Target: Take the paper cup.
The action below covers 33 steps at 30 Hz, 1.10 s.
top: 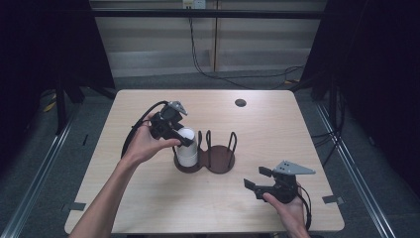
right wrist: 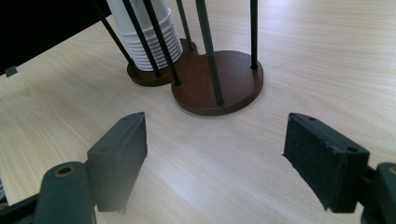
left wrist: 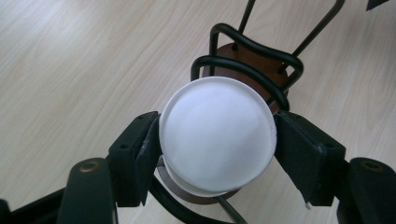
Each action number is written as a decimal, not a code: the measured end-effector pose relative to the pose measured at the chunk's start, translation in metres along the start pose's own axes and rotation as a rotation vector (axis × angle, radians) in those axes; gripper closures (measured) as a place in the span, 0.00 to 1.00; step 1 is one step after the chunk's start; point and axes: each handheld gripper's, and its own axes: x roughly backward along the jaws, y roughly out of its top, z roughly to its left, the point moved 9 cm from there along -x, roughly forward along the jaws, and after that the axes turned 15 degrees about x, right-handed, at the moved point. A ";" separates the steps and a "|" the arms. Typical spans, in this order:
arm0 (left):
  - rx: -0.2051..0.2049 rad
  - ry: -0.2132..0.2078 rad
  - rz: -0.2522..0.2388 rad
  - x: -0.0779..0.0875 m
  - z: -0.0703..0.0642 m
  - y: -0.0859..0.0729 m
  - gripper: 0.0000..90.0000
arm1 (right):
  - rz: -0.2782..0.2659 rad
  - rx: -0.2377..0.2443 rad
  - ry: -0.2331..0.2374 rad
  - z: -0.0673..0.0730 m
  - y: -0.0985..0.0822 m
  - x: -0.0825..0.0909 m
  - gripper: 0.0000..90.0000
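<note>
A stack of white paper cups [top: 187,151] stands upside down in the left bay of a dark wooden two-bay holder [top: 220,159] with black wire loops, at the middle of the table. My left gripper [top: 186,137] reaches down over the stack. In the left gripper view both pads touch the sides of the top cup [left wrist: 217,135], one on each side, so the left gripper [left wrist: 217,151] is shut on it. The holder [left wrist: 252,51] shows behind the cup. My right gripper [top: 255,178] rests near the front right, open and empty [right wrist: 215,144], facing the holder [right wrist: 219,88] and cup stack [right wrist: 149,37].
The light wooden table [top: 277,134] has a small round dark grommet [top: 240,102] near its far edge. The holder's right bay is empty. Black cables [top: 233,77] lie on the floor beyond the table, with dark curtains on both sides.
</note>
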 end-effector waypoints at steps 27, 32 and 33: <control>0.005 0.038 0.083 -0.009 -0.004 0.004 0.38 | 0.009 0.000 -0.003 0.000 -0.001 0.000 0.23; 0.013 0.033 0.074 -0.007 -0.004 0.005 0.39 | 0.009 -0.001 -0.003 -0.001 -0.001 0.000 0.23; 0.017 0.029 0.075 -0.007 -0.005 0.005 0.39 | 0.009 -0.002 -0.002 -0.001 -0.001 0.000 0.23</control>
